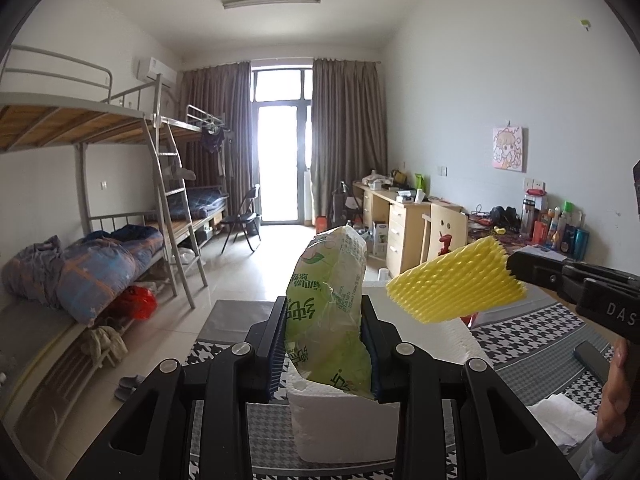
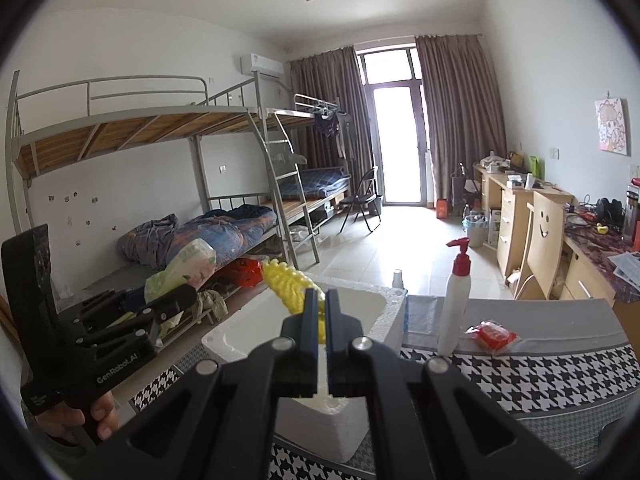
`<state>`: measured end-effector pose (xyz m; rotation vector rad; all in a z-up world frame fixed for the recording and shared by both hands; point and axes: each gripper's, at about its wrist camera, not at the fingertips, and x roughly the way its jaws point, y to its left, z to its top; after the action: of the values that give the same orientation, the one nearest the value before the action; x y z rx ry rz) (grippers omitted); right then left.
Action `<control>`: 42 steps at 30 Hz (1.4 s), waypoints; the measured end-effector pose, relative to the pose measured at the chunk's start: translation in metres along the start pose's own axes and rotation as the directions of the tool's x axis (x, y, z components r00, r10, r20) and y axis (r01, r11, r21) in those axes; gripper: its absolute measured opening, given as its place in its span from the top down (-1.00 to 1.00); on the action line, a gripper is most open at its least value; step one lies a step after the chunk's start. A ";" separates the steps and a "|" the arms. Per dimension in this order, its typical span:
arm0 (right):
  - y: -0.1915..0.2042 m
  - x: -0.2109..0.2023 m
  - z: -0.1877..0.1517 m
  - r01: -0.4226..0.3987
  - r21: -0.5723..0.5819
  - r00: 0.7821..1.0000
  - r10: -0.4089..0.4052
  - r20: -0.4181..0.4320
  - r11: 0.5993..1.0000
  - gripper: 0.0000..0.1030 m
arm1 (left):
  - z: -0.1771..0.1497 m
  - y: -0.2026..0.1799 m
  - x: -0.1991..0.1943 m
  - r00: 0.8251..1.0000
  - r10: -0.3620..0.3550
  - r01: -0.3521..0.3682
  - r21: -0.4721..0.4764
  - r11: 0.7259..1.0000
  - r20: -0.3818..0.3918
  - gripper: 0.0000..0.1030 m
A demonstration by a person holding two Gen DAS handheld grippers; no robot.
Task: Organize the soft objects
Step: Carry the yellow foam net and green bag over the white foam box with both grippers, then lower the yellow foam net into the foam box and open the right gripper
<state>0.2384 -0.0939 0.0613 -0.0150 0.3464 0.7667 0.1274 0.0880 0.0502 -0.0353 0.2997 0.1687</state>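
My left gripper point(image 1: 326, 320) is shut on a soft green-and-white plastic pack of tissues point(image 1: 330, 300), held upright over a white foam box point(image 1: 340, 420). My right gripper point(image 2: 318, 304) is shut on a yellow foam net sleeve point(image 2: 290, 282), which sticks out ahead of its fingers above the foam box point(image 2: 320, 412). In the left wrist view the yellow sleeve point(image 1: 456, 286) hangs to the right of the pack, with the right gripper point(image 1: 520, 270) coming in from the right edge. From the right wrist view, the left gripper point(image 2: 176, 300) and its pack point(image 2: 184, 266) are at the left.
The box stands on a table with a houndstooth cloth point(image 2: 520, 372). A white pump bottle with a red top point(image 2: 454, 300) and a red packet point(image 2: 494, 336) stand to the right. A dark phone point(image 1: 592, 360) and white tissue point(image 1: 560, 424) lie near a hand point(image 1: 616, 400).
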 end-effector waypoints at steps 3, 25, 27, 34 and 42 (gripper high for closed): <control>0.002 0.005 0.000 -0.001 -0.002 1.000 0.001 -0.012 1.000 0.91 | 0.000 0.001 0.001 1.000 -0.002 0.002 -0.002 1.000 -0.001 0.33; 0.007 0.040 -0.007 0.004 0.016 0.992 -0.002 -0.130 1.000 0.91 | -0.002 0.011 0.012 0.999 -0.027 0.026 -0.024 0.999 -0.025 0.33; 0.009 0.041 -0.007 0.011 0.013 0.992 -0.009 -0.127 1.000 0.91 | -0.002 0.012 0.012 0.999 -0.025 0.025 -0.023 0.999 -0.022 0.33; 0.009 0.044 -0.009 0.012 0.004 0.990 -0.012 -0.138 1.000 -0.17 | -0.003 0.013 0.013 0.999 -0.025 0.024 -0.026 0.999 -0.026 0.33; 0.009 0.039 -0.006 0.033 0.000 0.992 -0.033 -0.120 0.999 -0.49 | -0.003 0.011 0.018 0.999 -0.031 0.030 -0.025 0.999 -0.037 0.33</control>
<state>0.2565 -0.0619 0.0443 -0.0649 0.4598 0.7342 0.1415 0.1011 0.0420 -0.0672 0.3344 0.1419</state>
